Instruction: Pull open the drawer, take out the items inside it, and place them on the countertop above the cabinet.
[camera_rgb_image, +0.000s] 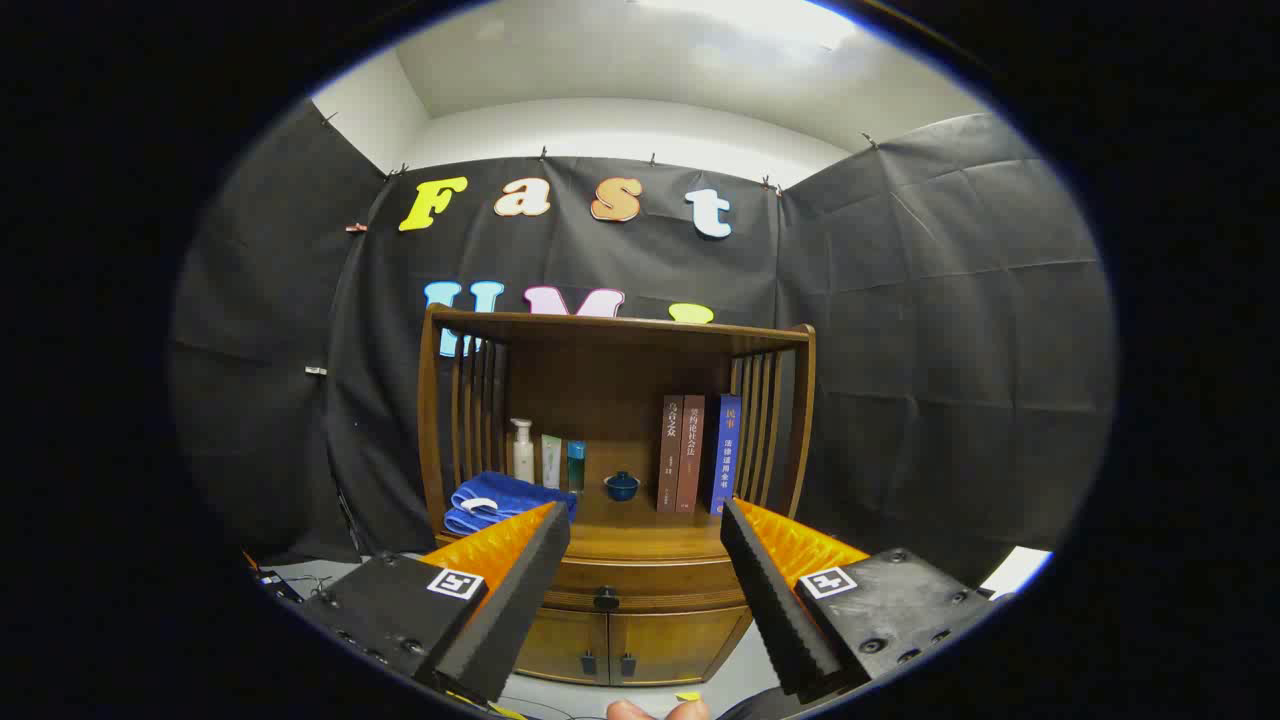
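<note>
A wooden cabinet (620, 400) stands ahead against the booth wall. Its drawer (640, 585) is closed, with a dark round knob (606, 599) in the middle, seen between my fingers and some way beyond them. The countertop (640, 535) lies just above the drawer. My gripper (645, 520) is open, fingers wide apart, with nothing between them, well short of the cabinet.
On the countertop lie a folded blue towel (495, 500), three bottles (548, 458), a small blue bowl (621, 486) and three upright books (698, 455). Two lower doors (620, 645) sit under the drawer. A fingertip (630, 711) shows below the fingers. Cables lie on the floor at left.
</note>
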